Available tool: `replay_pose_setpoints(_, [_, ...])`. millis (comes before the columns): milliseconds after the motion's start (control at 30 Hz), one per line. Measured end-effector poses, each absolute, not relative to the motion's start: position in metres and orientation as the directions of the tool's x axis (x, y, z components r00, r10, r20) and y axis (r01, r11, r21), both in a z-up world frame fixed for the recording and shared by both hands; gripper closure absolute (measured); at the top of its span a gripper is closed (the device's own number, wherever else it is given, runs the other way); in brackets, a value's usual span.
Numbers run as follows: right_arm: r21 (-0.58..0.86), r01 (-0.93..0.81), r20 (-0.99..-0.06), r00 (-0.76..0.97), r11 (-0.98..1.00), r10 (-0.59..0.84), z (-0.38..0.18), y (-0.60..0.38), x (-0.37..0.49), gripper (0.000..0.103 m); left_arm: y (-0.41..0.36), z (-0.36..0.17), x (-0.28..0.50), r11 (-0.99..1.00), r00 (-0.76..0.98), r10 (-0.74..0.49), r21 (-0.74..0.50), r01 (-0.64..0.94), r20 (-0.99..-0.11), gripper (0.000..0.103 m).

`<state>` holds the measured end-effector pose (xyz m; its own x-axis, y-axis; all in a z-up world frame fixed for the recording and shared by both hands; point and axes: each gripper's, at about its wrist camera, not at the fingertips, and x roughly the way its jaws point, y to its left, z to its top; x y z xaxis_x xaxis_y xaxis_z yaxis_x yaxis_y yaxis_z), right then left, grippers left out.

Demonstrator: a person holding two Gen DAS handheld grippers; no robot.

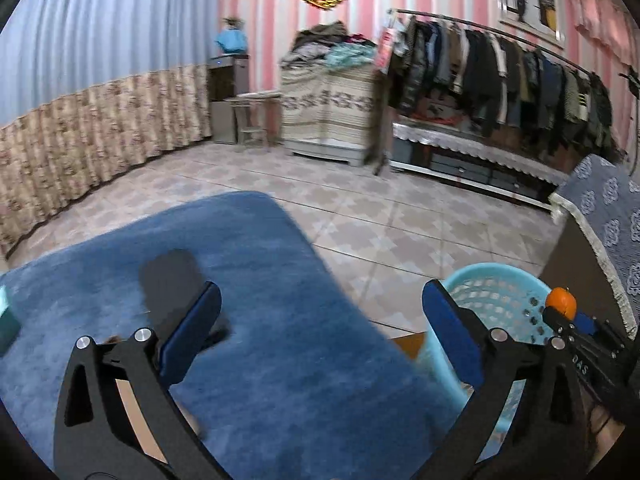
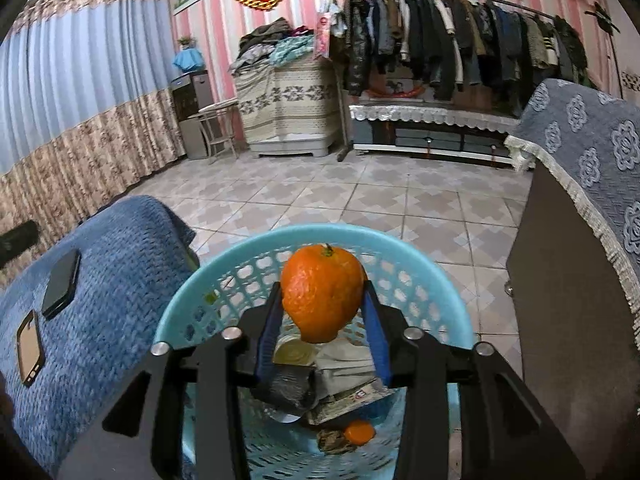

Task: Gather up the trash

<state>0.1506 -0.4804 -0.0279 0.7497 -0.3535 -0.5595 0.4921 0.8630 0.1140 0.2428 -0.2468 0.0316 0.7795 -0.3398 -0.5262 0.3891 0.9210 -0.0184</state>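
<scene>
My right gripper (image 2: 322, 304) is shut on an orange (image 2: 322, 292) and holds it above the open mouth of a light blue mesh trash basket (image 2: 192, 300). Inside the basket lie papers, a grey wrapper (image 2: 292, 388) and a piece of orange peel (image 2: 359, 432). In the left wrist view the basket (image 1: 496, 300) stands at the lower right, with the orange (image 1: 561, 303) in the right gripper over its far rim. My left gripper (image 1: 320, 328) is open and empty above a blue cloth-covered table (image 1: 280, 280).
A dark phone (image 2: 62, 284) and a phone case (image 2: 29, 348) lie on the blue cloth. A dark cabinet with a grey patterned cover (image 2: 580, 200) stands right of the basket. Tiled floor (image 2: 360, 200), a clothes rack (image 2: 460, 40) and curtains lie beyond.
</scene>
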Motion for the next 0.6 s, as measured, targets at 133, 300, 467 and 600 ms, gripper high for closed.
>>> replay_pose_setpoints(133, [0.108, 0.494, -0.548, 0.754, 0.863, -0.363, -0.026, -0.478, 0.147, 0.028, -0.208, 0.045, 0.221, 0.942, 0.818, -0.287, 0.01, 0.336, -0.498, 0.006])
replay_pose_setpoints(300, [0.087, 0.494, -0.548, 0.749, 0.865, -0.372, -0.021, -0.471, 0.143, 0.014, -0.161, 0.061, 0.194, 0.961, 0.839, -0.24, 0.005, 0.278, -0.489, 0.006])
replay_pose_setpoints(467, [0.086, 0.47, -0.517, 0.775, 0.879, -0.364, -0.002, -0.453, 0.134, 0.008, -0.122, 0.074, 0.168, 0.978, 0.872, -0.173, 0.022, 0.206, -0.459, 0.006])
replay_pose_setpoints(600, [0.116, 0.413, -0.466, 0.826, 0.903, -0.318, 0.018, -0.426, 0.124, 0.005, -0.089, 0.072, 0.155, 0.988, 0.87, -0.125, 0.022, 0.155, -0.477, 0.005])
